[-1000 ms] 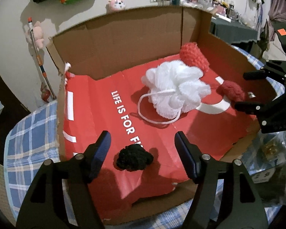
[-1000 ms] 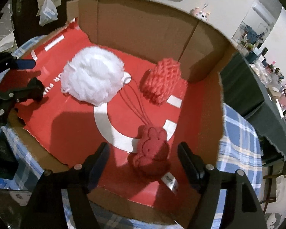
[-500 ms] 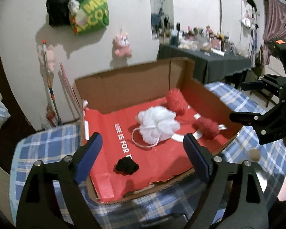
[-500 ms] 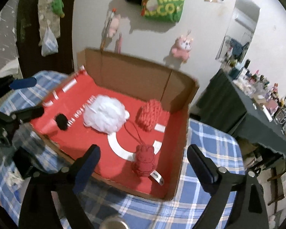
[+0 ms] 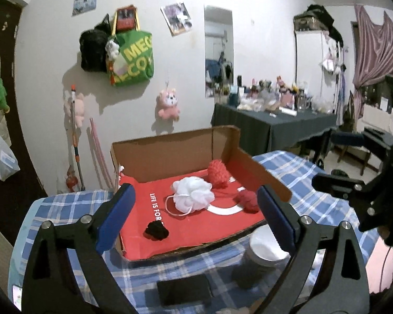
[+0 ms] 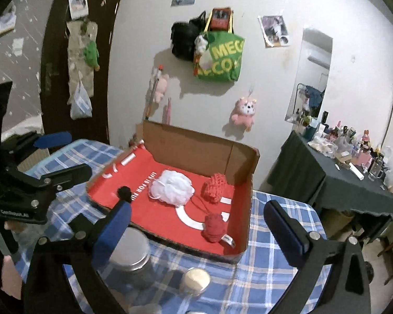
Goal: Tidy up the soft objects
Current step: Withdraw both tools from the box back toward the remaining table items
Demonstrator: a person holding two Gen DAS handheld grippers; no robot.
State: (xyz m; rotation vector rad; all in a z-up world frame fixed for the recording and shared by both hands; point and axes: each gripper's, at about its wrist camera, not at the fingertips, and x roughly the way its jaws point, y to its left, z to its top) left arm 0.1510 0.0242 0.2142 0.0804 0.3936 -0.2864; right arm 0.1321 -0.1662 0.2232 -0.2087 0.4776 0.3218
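A shallow brown cardboard box with a red printed floor sits on the table with the blue checked cloth. Four soft things lie inside the box. The fluffy white mesh bath puff is in the middle of the box, with its white cord loop lying in front of it. The bumpy red knitted pouch is behind the puff, near the back wall of the box. The small red knitted bunny toy lies near the box's front right corner. The little black woolly ball lies near the box's front left edge. The left gripper is in front of the box, and its jaws are opening with nothing between them. The right gripper is also in front of the box, jaws opening and empty too. A grey jar with a round lid stands just in front of the box.
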